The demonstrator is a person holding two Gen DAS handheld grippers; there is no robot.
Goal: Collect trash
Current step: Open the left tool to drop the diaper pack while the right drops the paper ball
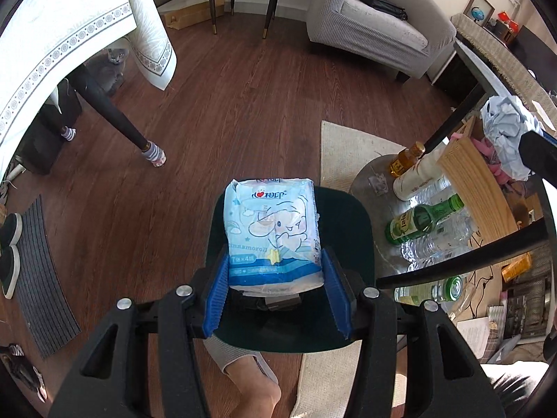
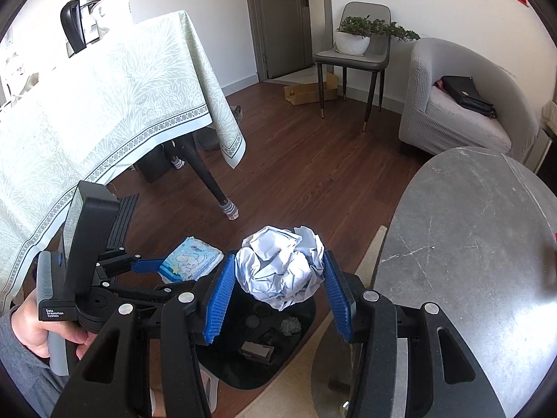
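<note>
While left tongs [image 1: 275, 299] pinch tissue pack [image 1: 273, 235], right tongs [image 2: 280, 294] clasp crumpled paper [image 2: 280, 268].

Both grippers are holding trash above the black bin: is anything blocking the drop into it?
Nothing visible does. The tissue pack in the left gripper and the crumpled paper ball in the right gripper both hang over the open black bin, which holds only a few scraps.

Both grippers, left [image 1: 275, 299] and right [image 2: 278, 292], clamp loads (fingers pointing downward).
</note>
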